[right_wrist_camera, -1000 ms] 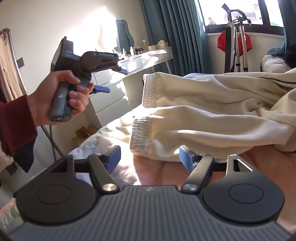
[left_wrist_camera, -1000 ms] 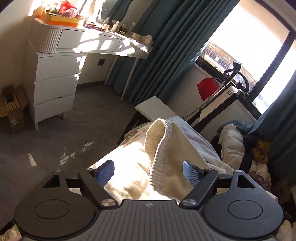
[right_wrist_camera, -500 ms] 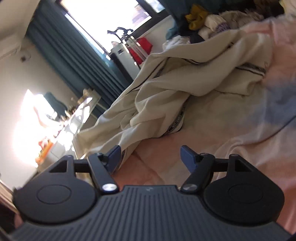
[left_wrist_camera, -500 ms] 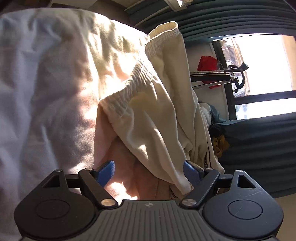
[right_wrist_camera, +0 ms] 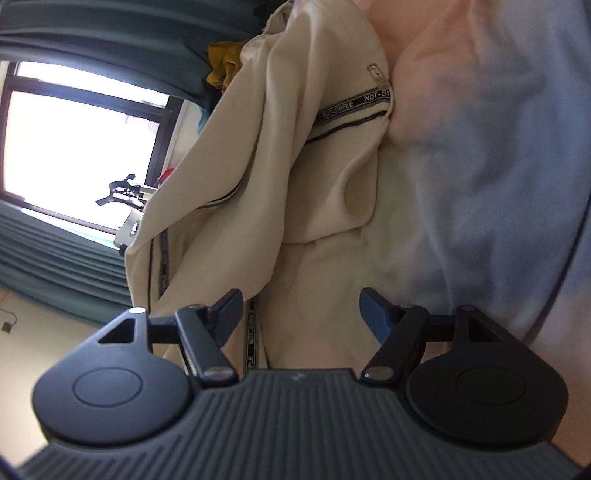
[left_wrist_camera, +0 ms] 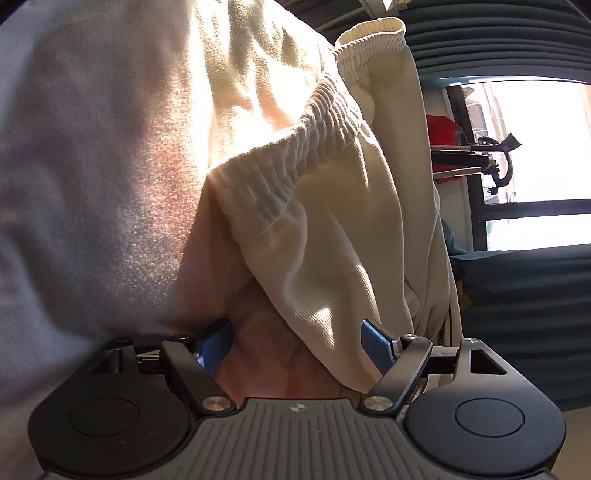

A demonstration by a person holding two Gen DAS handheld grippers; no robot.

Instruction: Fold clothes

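Left wrist view. The left gripper point(left_wrist_camera: 295, 341) is seen with its two blue fingers point(left_wrist_camera: 375, 341) spread apart; nothing is clamped between them. The cream trousers point(left_wrist_camera: 332, 236) are laid on the bedsheet point(left_wrist_camera: 85, 184), which is lit pink and white by sunlight. A ribbed cuff point(left_wrist_camera: 295, 162) of one leg is shown in the middle of the frame, and a second cuff point(left_wrist_camera: 369, 33) is seen near the top edge. The lower fold of the fabric is draped over the space between the fingers, nearer the right finger; whether it is touched by that finger cannot be told. At the right, a window point(left_wrist_camera: 535, 140) is framed by teal curtains point(left_wrist_camera: 517, 295), and a red cloth point(left_wrist_camera: 441, 129) is hung on a rack beside it.

Right wrist view. The right gripper point(right_wrist_camera: 301, 312) is likewise shown with its blue fingers point(right_wrist_camera: 373, 312) held apart and nothing gripped. The trousers point(right_wrist_camera: 280, 177) are spread on the bedsheet point(right_wrist_camera: 498, 166), with a dark lettered side stripe point(right_wrist_camera: 351, 107) running along one leg. Fabric carrying that stripe is passed beside the left finger and lies between the two fingers. A mustard-yellow garment point(right_wrist_camera: 221, 66) is seen beyond the trousers, and a bright window point(right_wrist_camera: 74, 147) with teal curtains point(right_wrist_camera: 55, 266) fills the left side.
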